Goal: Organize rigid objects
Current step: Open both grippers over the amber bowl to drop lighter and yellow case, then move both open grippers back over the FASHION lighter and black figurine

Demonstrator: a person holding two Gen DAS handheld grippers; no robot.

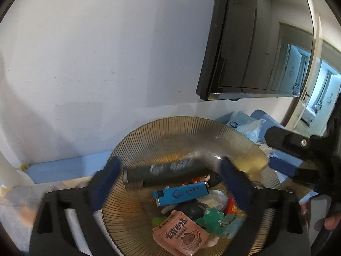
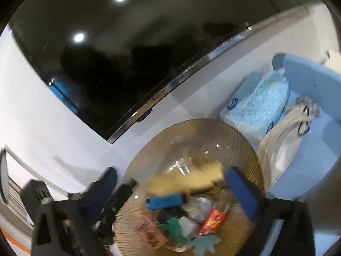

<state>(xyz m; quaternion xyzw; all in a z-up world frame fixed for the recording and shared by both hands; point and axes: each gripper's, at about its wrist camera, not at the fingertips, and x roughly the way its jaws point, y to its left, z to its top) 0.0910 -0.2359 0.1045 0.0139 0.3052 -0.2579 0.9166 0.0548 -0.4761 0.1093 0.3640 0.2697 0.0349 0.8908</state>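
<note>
Here, both hand-held grippers (image 1: 170, 183) (image 2: 174, 189) spread wide, empty, over cluttered ribbed glass bowl (image 1: 136, 140), tissue pack (image 2: 260, 106) behind, wall TV (image 1: 245, 42) above.

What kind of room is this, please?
Probably a living room or bedroom in a home. A flat television hangs on the white wall, an open door leads to another room, and a ribbed glass bowl of small household things sits beside a tissue pack.

A pale blue surface (image 2: 315, 136) against the white wall is occupied by a ribbed glass bowl (image 2: 240, 136) at its middle, with a blue tissue pack (image 2: 260, 106) and a cream bag (image 2: 283, 140) set at two o'clock.
</note>
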